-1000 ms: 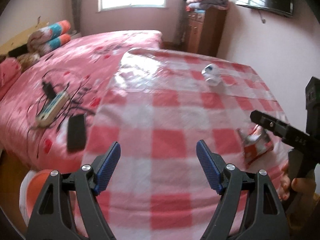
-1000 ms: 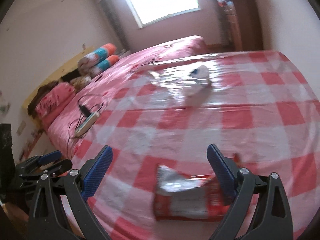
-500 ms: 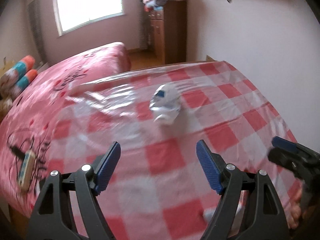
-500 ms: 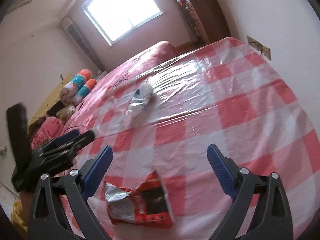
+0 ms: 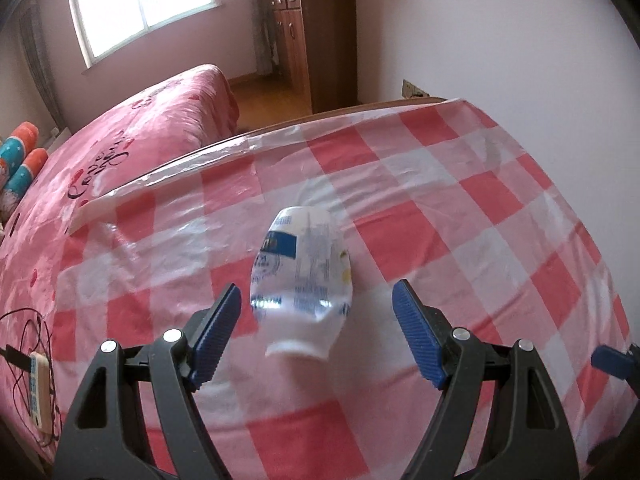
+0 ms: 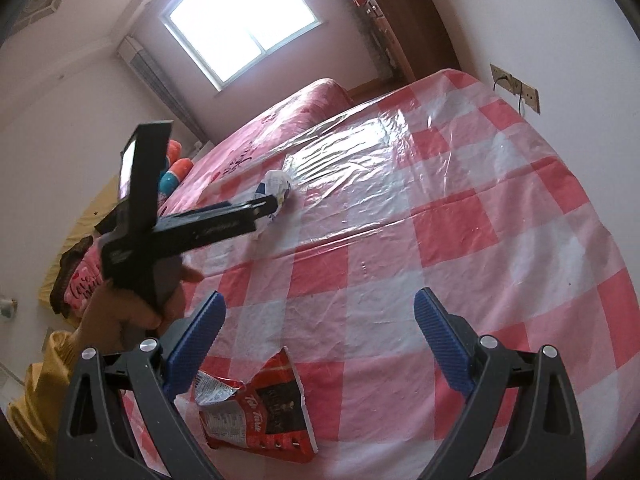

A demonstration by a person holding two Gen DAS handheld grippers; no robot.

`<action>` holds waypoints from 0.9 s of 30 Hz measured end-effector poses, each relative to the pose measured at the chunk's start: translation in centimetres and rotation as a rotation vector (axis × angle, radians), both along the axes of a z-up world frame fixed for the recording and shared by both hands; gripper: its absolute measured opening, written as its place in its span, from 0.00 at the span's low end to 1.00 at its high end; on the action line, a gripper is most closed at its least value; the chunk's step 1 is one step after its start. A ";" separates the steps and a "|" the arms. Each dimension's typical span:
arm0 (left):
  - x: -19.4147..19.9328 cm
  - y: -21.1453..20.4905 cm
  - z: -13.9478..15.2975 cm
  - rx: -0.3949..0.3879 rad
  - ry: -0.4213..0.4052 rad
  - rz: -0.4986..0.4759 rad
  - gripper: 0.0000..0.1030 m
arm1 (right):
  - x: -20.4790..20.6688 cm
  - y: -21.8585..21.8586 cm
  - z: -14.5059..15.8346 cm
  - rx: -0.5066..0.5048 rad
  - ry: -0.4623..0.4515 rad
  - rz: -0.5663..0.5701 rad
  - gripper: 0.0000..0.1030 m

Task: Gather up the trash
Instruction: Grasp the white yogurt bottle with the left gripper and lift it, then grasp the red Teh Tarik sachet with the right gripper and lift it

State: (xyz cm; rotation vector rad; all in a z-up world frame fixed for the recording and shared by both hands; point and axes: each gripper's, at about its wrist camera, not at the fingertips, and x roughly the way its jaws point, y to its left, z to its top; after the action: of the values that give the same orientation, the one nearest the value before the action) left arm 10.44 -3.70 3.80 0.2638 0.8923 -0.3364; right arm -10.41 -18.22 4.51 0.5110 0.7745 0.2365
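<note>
Now, entry one: left tongs [image 5: 316,332]. Against the view of a second ago, they have swung across the table [image 5: 500,216] from its near left side toward the far part, and the white plastic wrapper [image 5: 302,276], then small and distant, fills the middle of my left view. Pads spread, nothing between them pressed; the opening has not altered over that second. I read this as the approach nearly finished and the pinch not yet begun.

Entry two: white plastic wrapper, crumpled, blue-printed. Lies on the checked cloth, directly ahead of the left tongs and between the lines of the two pads, its near end just past the tips; whether the tips have reached it I cannot tell. In the right view the same wrapper [image 6: 276,188] sits at the left tongs' tip [image 6: 264,208].

Entry three: right tongs [image 6: 320,344]. Spread, holding nothing. They have rolled and shifted little in the last half second.

Entry four: red snack packet [image 6: 264,412]. Torn open, flat on the table, below and just inside the right tongs' left pad, untouched. Still to be collected, as I judge it.
</note>
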 end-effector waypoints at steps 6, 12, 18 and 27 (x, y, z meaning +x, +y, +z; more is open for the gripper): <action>2.0 0.6 -1.0 -0.009 0.033 0.039 0.76 | 0.3 0.1 -0.2 0.005 0.009 0.020 0.91; 2.6 1.0 -1.4 -0.036 0.051 0.057 0.70 | 0.5 0.8 -0.4 -0.005 0.018 0.054 0.91; 2.6 1.1 -1.9 -0.055 0.053 0.066 0.60 | 0.5 1.8 -0.3 -0.019 0.019 0.110 0.91; 1.3 3.1 -1.2 -0.084 0.029 0.118 0.60 | 0.6 4.3 -0.6 -0.084 0.035 0.232 0.91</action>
State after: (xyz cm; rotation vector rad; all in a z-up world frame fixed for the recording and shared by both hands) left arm 11.74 -0.65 2.65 0.1284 0.9160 -0.2676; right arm -9.86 -13.94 3.93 0.3468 0.8750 0.4087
